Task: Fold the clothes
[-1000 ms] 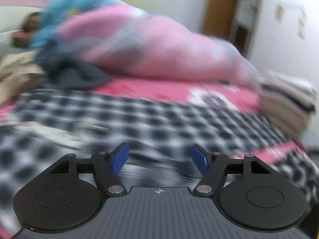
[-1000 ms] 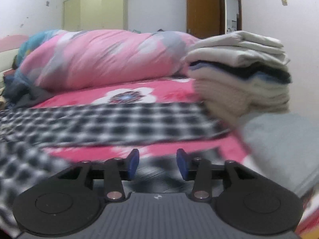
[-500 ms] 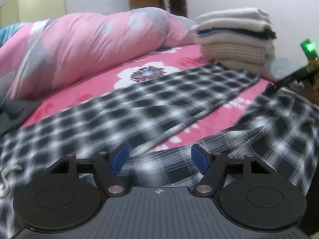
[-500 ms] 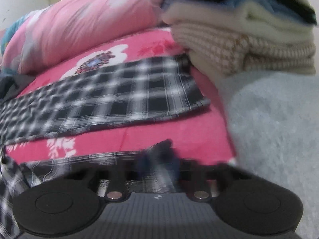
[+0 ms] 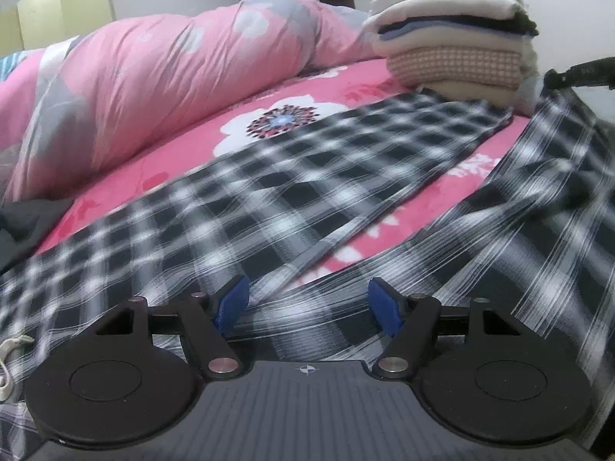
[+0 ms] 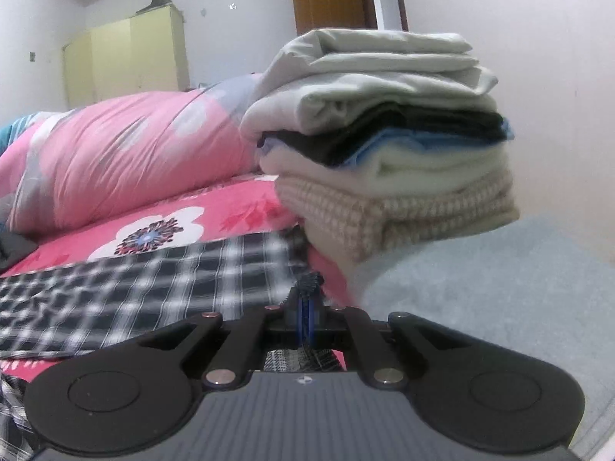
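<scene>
Garment: black-and-white plaid trousers [image 5: 307, 192] lie spread lengthwise on the bed [image 5: 192, 161], one leg flat toward the stack, the other leg raised at its far end.
Right tool [image 6: 306, 317]: clenched on the hem of the nearer plaid leg; a tuft of cloth stands up between the blue pads [image 6: 312, 313], and the leg hangs taut from it.
Left tool [image 5: 307, 305]: released, jaws standing wide over the plaid cloth near the waist end; no cloth is pinched between its blue pads [image 5: 384, 309].
Surroundings: stack of folded clothes [image 6: 384, 146] just beyond the trouser hems; pink quilt [image 5: 153, 88] rolled along the far side of the bed; pale blue blanket [image 6: 499, 288] beside the stack.
Step in hand (judged): one hem is secured; the second grip for the first fold is not yet taken.
Next move (judged): the left tool should close on the cloth beneath it, so that both ends can be carried together and one leg laid squarely over the other without dragging the flat leg or nudging the stack.
</scene>
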